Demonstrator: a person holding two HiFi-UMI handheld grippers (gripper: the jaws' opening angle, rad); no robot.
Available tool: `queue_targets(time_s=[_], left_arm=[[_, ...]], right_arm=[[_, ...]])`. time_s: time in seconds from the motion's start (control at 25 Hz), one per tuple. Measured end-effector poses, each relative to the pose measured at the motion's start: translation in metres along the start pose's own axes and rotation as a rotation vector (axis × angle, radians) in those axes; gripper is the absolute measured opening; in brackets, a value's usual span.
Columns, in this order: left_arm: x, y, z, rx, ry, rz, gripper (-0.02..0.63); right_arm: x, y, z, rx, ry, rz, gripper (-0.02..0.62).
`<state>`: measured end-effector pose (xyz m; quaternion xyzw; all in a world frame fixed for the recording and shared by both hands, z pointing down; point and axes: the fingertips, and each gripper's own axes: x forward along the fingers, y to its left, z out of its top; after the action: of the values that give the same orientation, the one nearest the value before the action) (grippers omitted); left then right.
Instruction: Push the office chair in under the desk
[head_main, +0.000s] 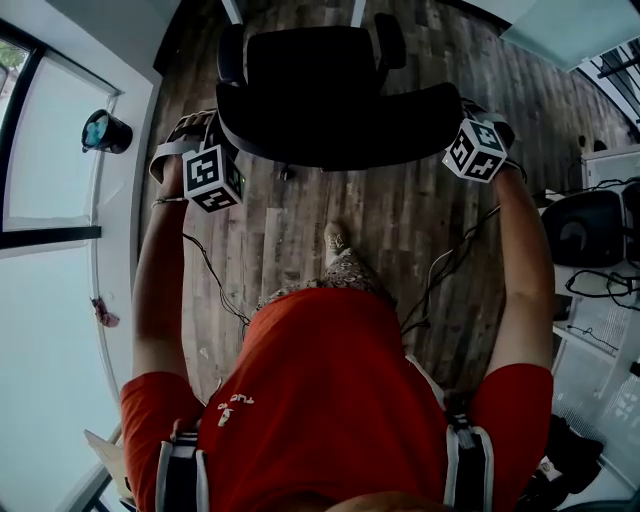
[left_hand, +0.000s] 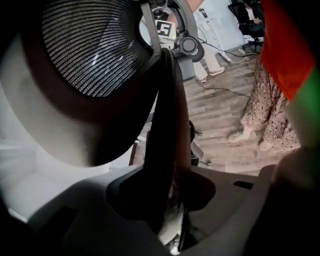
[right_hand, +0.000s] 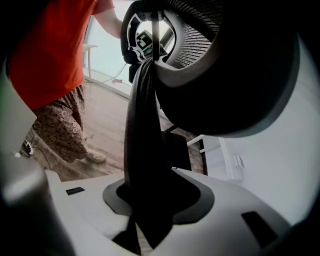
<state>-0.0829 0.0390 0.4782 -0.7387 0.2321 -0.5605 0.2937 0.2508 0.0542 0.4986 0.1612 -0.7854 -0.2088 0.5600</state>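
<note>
We hold the black mesh-backed office chair (head_main: 330, 100) by its backrest.
Our left hand-held gripper (left_hand: 172, 200) and right hand-held gripper (right_hand: 150, 200) are each clamped on the backrest's upper edge; the chair stands on the wood-plank floor (head_main: 400, 220), just ahead of us.

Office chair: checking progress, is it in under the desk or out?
Out. The office chair shows its whole seat in the head view, over wooden floor, no desk top above it.

Office chair (head_main: 330, 95): black; backrest in fine mesh weave.
Left gripper (left_hand: 172, 200), right gripper (right_hand: 150, 210): pale grey bodies; cubes with black-and-white square markers.
Floor (head_main: 400, 210): grey-brown wood planks.
Shirt (head_main: 330, 400): red.
Lower garment (right_hand: 60, 125): brown, small-figured print.
</note>
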Motion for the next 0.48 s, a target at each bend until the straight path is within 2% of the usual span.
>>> queue_targets(time_s=[0.48], left_arm=[[0.068,0.067,-0.010,-0.046,0.060,-0.005,0.127]], right_arm=[[0.050,-0.096,-0.023,-0.047,-0.042,0.009,0.155]])
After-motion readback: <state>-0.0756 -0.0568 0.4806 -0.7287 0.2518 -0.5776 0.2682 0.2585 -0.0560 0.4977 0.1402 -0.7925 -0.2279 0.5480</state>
